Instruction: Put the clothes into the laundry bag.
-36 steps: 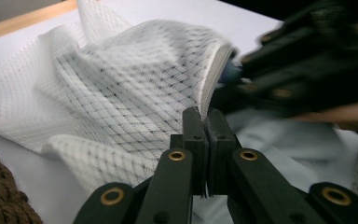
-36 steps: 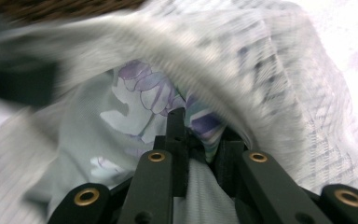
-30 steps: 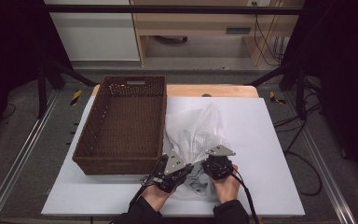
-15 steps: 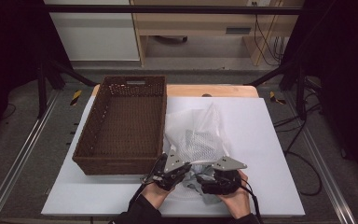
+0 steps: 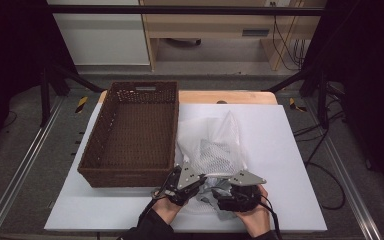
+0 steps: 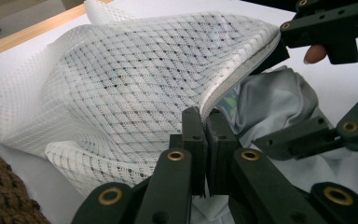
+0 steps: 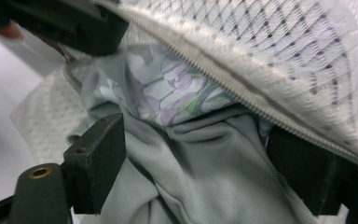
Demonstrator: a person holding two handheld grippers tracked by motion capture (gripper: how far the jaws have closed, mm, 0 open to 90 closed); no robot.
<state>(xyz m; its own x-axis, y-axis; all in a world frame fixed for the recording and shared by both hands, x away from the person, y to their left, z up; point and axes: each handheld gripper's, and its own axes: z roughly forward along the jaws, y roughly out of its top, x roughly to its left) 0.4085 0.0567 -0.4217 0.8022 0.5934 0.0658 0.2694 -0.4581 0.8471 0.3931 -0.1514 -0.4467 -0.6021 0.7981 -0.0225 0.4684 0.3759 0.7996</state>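
- Left gripper (image 6: 204, 140): jaws pressed together, pinching the zipper edge of the white mesh bag (image 6: 144, 79); I saw no shift from a second earlier.
- Right gripper (image 7: 196, 168): jaws had just been opening, now spread wide with the grey garment (image 7: 200, 163) bunched between them; it sat further right than before.
- Bag and garment lay on the white table (image 5: 290, 150), just right of the wicker basket (image 5: 130, 135).
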